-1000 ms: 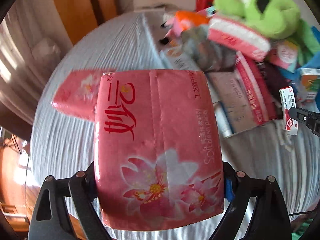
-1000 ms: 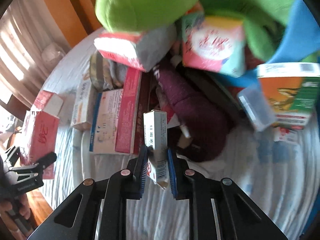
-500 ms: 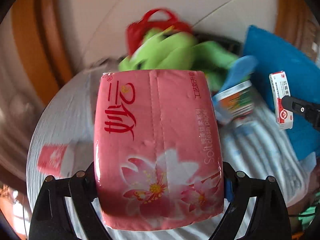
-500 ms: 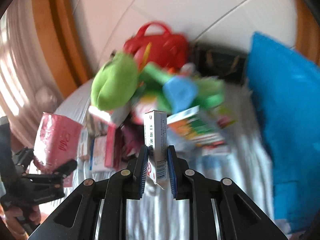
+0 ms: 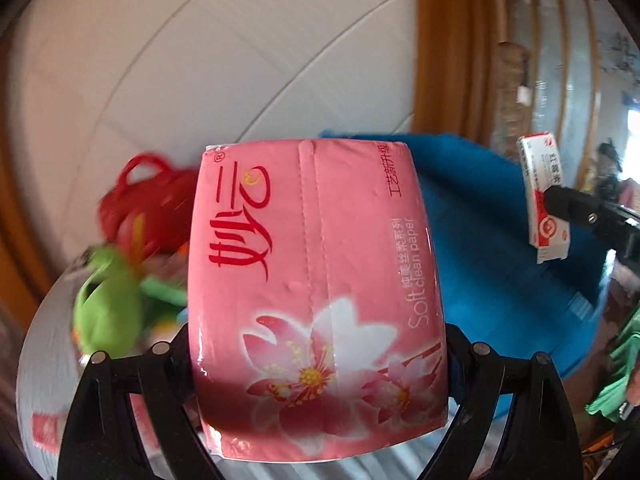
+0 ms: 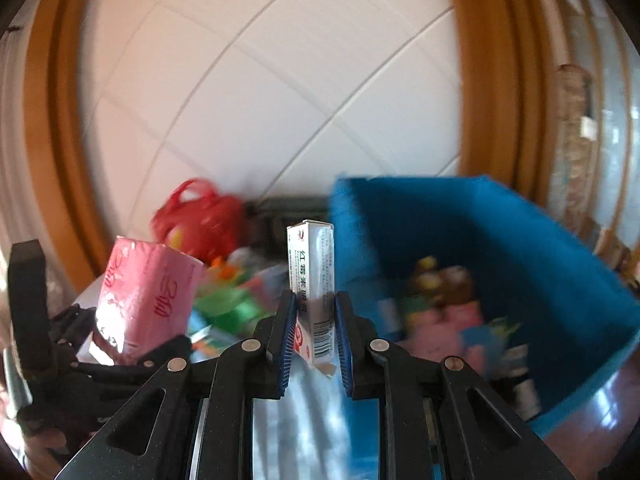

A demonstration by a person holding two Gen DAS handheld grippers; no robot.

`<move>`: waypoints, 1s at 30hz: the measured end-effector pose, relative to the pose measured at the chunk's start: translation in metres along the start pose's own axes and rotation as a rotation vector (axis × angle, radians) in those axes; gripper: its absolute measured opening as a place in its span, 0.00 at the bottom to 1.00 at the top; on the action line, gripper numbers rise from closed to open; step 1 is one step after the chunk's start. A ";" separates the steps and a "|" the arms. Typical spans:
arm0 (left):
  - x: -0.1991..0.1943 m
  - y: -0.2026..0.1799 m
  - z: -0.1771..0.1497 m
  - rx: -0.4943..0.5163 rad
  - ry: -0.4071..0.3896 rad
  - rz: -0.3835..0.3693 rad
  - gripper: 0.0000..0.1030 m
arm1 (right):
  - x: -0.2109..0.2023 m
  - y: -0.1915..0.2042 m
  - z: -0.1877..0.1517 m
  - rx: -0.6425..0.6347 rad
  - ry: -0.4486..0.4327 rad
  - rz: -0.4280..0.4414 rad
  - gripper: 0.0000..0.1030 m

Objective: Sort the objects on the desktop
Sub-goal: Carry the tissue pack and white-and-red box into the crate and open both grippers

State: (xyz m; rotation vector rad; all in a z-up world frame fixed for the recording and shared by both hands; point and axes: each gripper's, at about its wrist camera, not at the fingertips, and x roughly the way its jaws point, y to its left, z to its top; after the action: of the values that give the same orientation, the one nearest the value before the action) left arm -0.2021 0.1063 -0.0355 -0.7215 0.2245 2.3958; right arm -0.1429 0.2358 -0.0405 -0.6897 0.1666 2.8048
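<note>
white tiled wall behind, blue bin [image 6: 520,240] just right of the right gripper [image 6: 314,312], clamped on a small white box [image 6: 311,280]. left gripper [image 5: 318,360], spread wide, grips the pink tissue pack [image 5: 316,292]; release each only once it's over the bin.

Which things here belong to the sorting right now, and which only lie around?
In the job:
- pink tissue pack, in left gripper
- small white box, in right gripper
- blue bin

Lying about:
- red bag
- green plush toy

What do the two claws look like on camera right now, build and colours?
Both are matte black plastic. The right claw has angular, triangular-cutout arms with silver rivets at the joints and ribbed blue pads on its fingers. The left claw has the same black arms and silver rivets, with a strip of blue pad showing.
</note>
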 end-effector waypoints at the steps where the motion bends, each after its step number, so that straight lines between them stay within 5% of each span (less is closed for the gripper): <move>1: 0.004 -0.020 0.013 0.014 -0.009 -0.014 0.88 | -0.004 -0.015 0.005 0.002 -0.011 -0.021 0.18; 8: 0.024 -0.121 0.065 0.073 -0.016 -0.078 0.88 | -0.015 -0.124 0.022 0.014 -0.012 -0.131 0.18; 16: 0.072 -0.206 0.098 0.128 0.085 -0.102 0.88 | 0.001 -0.212 0.027 0.011 0.053 -0.197 0.18; 30: 0.111 -0.265 0.102 0.187 0.155 -0.073 0.90 | 0.040 -0.289 -0.001 0.044 0.177 -0.280 0.18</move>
State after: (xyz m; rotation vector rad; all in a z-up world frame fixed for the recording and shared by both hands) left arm -0.1593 0.4062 -0.0073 -0.8136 0.4715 2.2164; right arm -0.1002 0.5222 -0.0750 -0.8775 0.1505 2.4671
